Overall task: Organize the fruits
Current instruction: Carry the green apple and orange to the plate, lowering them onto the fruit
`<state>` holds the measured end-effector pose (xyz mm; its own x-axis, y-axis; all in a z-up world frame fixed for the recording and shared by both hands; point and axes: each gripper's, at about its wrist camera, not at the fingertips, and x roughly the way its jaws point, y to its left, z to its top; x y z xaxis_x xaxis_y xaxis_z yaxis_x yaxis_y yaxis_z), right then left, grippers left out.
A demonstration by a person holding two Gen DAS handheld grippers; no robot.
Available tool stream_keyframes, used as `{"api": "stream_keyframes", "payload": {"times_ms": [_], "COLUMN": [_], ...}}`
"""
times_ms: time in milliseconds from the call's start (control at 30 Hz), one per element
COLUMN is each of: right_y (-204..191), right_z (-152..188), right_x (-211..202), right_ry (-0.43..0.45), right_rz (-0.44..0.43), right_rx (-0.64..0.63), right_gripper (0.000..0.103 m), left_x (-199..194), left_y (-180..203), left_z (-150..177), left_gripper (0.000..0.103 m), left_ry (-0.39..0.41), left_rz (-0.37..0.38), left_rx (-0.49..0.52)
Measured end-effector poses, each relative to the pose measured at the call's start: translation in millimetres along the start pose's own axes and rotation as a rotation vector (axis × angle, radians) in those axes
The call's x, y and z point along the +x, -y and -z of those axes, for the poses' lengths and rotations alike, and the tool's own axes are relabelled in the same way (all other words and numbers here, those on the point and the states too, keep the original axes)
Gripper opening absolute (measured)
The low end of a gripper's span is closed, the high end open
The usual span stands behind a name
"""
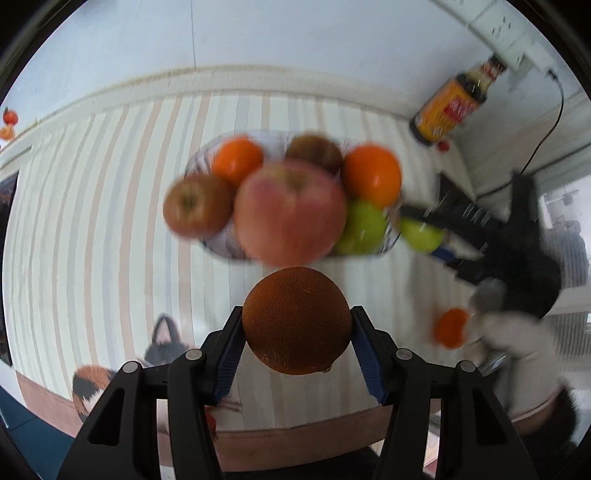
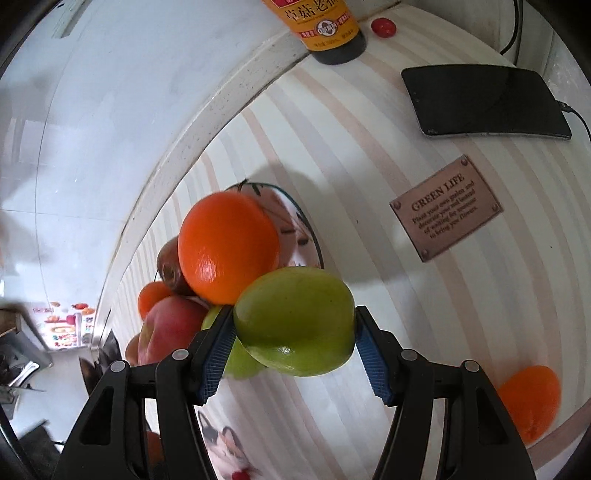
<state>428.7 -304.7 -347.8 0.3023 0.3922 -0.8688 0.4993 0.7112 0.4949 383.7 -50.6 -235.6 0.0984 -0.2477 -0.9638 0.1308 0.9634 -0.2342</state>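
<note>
Orange [image 1: 296, 320] is pinched by left gripper [image 1: 296, 347], green apple [image 2: 294, 320] by right gripper [image 2: 294, 345]; fruit plate [image 1: 221, 245] lies ahead of both.

From my right wrist view I can read a brown plaque [image 2: 446, 208] lying on the striped table [image 2: 369, 155]: its heading says "GREEN LIFE", with smaller lines beneath that seem to begin "Plant your own garden and decorate your soul", the rest too small to be sure of. The bottle [image 2: 321, 26] at the top edge has an orange label with Chinese characters, "草菇老抽". In my left wrist view that bottle's label is blurred and unreadable.
</note>
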Motion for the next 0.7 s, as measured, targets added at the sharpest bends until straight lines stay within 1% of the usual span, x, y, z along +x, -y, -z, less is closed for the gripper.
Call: {"api": "stream_keyframes", "payload": {"times_ms": [67,133,200,300,400,533,700], "right_y": [-4.8,-6.3,-4.3,-5.0,-8.0,-10.1,-10.4], "right_z": [0.9,1.4,2.6,4.2,5.7,5.8,3.7], "right_x": [2.7,4.7,6.3,8.3,7.9,9.5,14.4], "right_ry": [0.015,0.022,0.023,0.040,0.052,0.063,0.059], "right_rz": [0.010,0.013,0.020,0.020,0.030,0.039,0.016], "right_rx": [-0.007,-0.017,-0.022,-0.048,-0.070,-0.087,-0.092], "right_gripper": [0.066,0.066,0.066,0.066,0.066,0.066,0.067], "left_x": [-12.7,-17.1,-15.0,-2.5,17.6,57.0,94.4], "left_y": [-1.3,-3.6,-5.1,-13.4,-15.1,-17.7,-22.2], "left_z": [-21.0,-40.1,-59.2,-96.0,-122.4,-153.4,-166.1], "left_gripper": [0.053,0.053,0.053,0.053,0.053,0.053,0.054], "left_ry": [0.033,0.058,0.074,0.065,0.031,-0.051,-0.156], "left_rz": [-0.006,-0.024,-0.047,-0.084,-0.107,-0.101,-0.081], "left_rx": [0.008,0.014,0.020,0.030,0.035,0.034,0.025]}}
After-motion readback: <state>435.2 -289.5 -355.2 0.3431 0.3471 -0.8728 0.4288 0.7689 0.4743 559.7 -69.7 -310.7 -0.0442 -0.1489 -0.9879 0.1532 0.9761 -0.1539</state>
